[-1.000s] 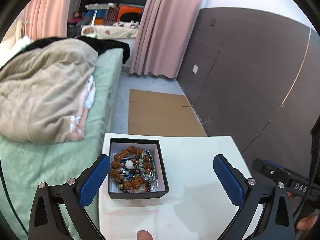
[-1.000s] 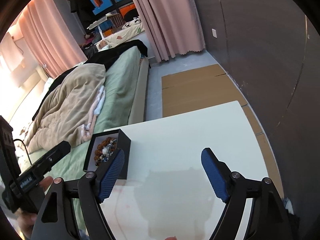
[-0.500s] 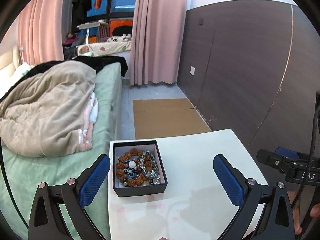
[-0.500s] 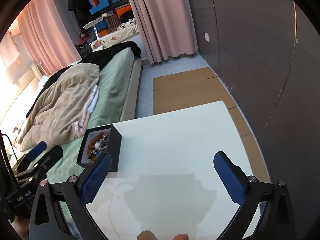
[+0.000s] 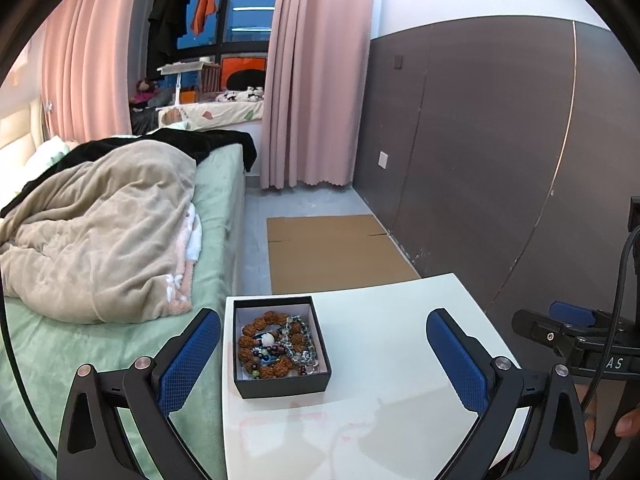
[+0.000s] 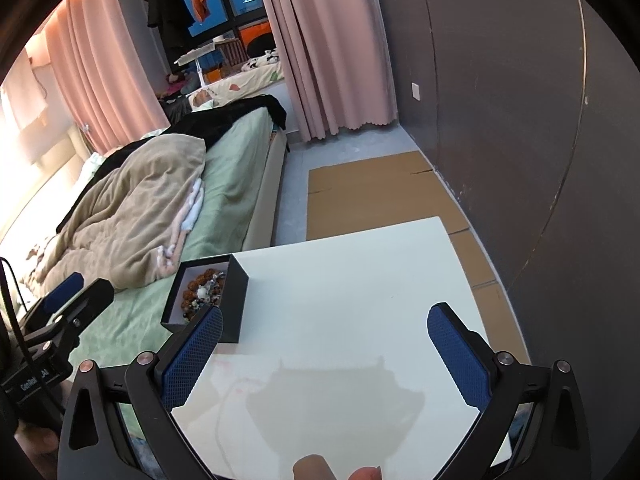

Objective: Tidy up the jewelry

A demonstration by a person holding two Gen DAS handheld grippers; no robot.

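Right claw [image 6: 324, 348] just opened wide, empty, above white table [image 6: 360, 280].

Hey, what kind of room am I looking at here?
Most likely a bedroom. A bed with a rumpled beige blanket runs along the left, pink curtains hang by the window, and a small white table beside the bed holds a black box of beaded jewelry.

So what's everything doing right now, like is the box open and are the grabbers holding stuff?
Black box: no lid on it, sitting flat on the white table.
Bead bracelets: piled inside the box.
Left gripper: wide open, holding nothing.
Right gripper: jaws have just been opening, now wide open, nothing between them.
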